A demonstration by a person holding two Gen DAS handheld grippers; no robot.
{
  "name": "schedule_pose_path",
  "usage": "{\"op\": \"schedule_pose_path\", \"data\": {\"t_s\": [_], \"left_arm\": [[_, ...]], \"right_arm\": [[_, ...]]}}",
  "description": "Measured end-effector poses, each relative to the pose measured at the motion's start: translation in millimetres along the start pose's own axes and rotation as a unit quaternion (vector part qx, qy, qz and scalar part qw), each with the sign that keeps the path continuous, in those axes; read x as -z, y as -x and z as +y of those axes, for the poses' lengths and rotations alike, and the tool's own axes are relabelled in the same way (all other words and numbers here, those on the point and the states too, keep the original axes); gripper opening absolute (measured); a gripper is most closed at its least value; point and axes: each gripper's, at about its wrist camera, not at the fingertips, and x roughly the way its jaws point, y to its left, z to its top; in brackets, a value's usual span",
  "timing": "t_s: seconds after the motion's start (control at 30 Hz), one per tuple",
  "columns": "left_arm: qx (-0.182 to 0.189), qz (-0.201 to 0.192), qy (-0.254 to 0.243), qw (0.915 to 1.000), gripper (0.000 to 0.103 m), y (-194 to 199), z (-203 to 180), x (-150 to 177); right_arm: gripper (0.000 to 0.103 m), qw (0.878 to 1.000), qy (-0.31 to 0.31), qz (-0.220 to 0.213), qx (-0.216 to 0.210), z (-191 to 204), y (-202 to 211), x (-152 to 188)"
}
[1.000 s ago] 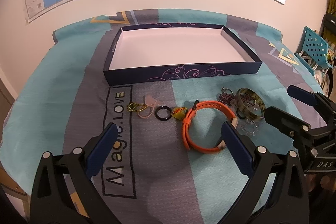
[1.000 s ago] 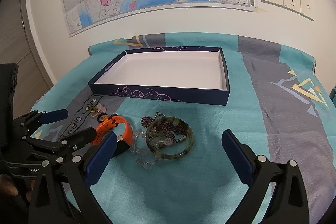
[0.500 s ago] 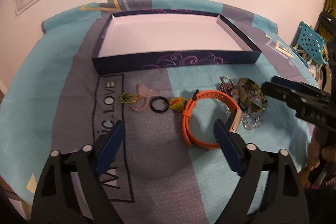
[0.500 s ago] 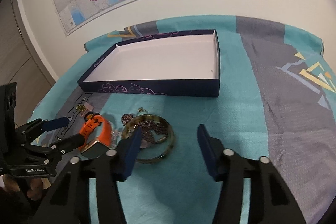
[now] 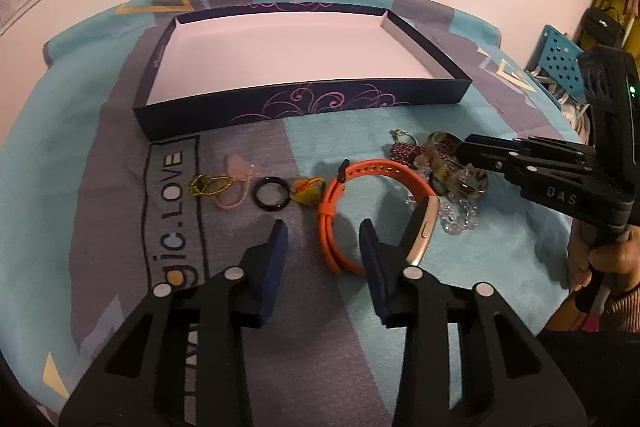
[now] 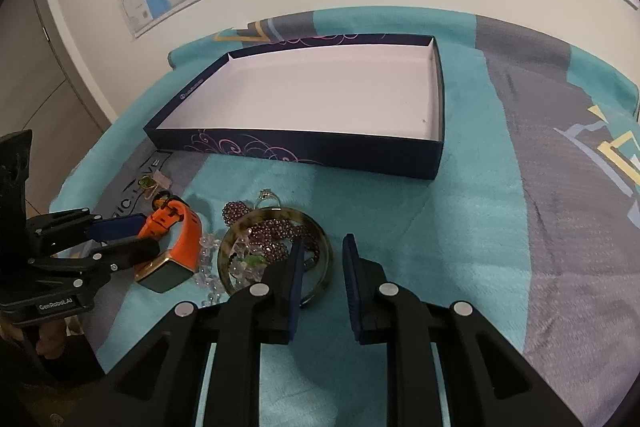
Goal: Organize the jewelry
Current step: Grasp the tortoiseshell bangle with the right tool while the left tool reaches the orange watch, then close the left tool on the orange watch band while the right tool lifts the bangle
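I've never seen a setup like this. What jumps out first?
The bright orange watch on the teal cloth, just ahead of the left gripper, whose fingers are closing. Behind it sits a big, empty dark-blue box. To the right, the right gripper closes around a mottled bangle's rim.

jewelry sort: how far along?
Done: nothing; the box holds nothing. In hand: nothing gripped; left tool is closing around the watch strap, right tool closing at the bangle rim. Left: every piece on the cloth.
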Motion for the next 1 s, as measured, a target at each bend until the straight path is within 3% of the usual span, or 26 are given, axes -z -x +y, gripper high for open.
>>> {"op": "schedule_pose_path", "data": {"t_s": [0.07,0.2,0.53,0.6,0.77,0.9,1.0], "left_arm": [[0.002,0.001,0.000,1.0000,0.031,-1,1,-1],[0.014,0.001,-0.007,0.9999,0.011,-2,0,-4],[0.029,-0.011,-0.022,0.9993,0.009,2,6,-10],[0.031,-0.019,-0.028,0.9990,0.009,7,8,-13],[0.039,-0.036,-0.041,0.9978,0.009,17,10,-21],[0.037,-0.034,-0.049,0.9975,0.010,15,9,-21],[0.043,-0.029,-0.047,0.9976,0.010,12,11,-20]], "right_arm": [[0.010,1.000,0.002,0.002,-0.009,-1,-1,-1],[0.005,1.000,-0.002,0.001,-0.011,-5,1,-4],[0.005,0.998,-0.027,-0.027,-0.050,-16,24,-12],[0.000,0.998,-0.026,-0.033,-0.054,-16,28,-16],[0.000,0.998,-0.013,-0.031,-0.061,-11,28,-25],[0.016,1.000,-0.001,-0.002,-0.025,-13,12,-22],[0.020,0.999,0.009,0.023,-0.021,-13,2,-17]]}}
